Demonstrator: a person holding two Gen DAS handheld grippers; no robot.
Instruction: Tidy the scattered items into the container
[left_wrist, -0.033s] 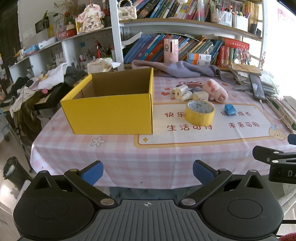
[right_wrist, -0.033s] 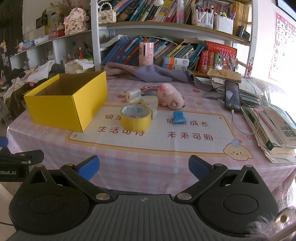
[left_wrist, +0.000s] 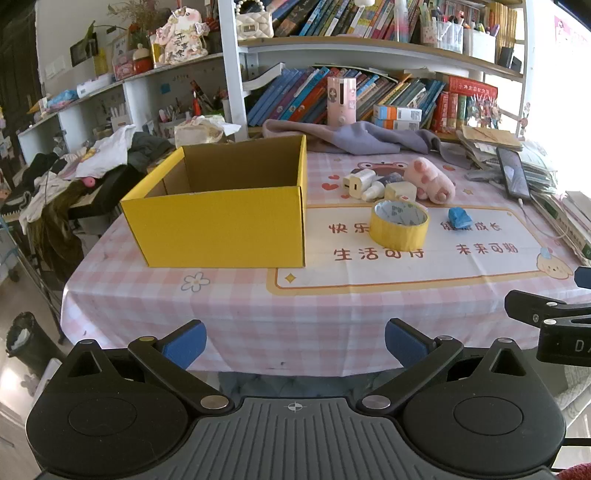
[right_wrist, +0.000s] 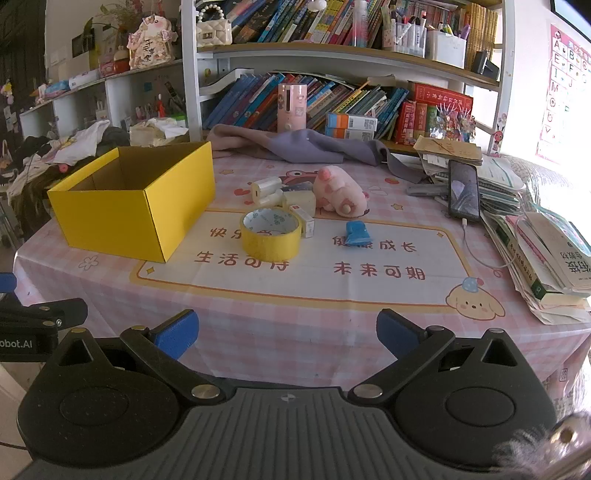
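An open yellow cardboard box (left_wrist: 221, 221) (right_wrist: 122, 218) stands empty on the left of the pink checked table. To its right lie a yellow tape roll (left_wrist: 399, 225) (right_wrist: 270, 234), a pink plush pig (left_wrist: 430, 180) (right_wrist: 340, 190), a blue clip (left_wrist: 459, 218) (right_wrist: 357, 232), white chargers (left_wrist: 360, 182) (right_wrist: 266, 189) and a small white box (right_wrist: 303, 219). My left gripper (left_wrist: 294, 341) is open and empty at the table's near edge. My right gripper (right_wrist: 286, 332) is open and empty, also at the near edge.
A purple cloth (left_wrist: 354, 138) lies at the back of the table before a bookshelf (right_wrist: 332, 99). A phone (right_wrist: 463, 190) on a cable rests on stacked books (right_wrist: 546, 254) at the right. Clothes are piled on a chair (left_wrist: 74, 177) to the left.
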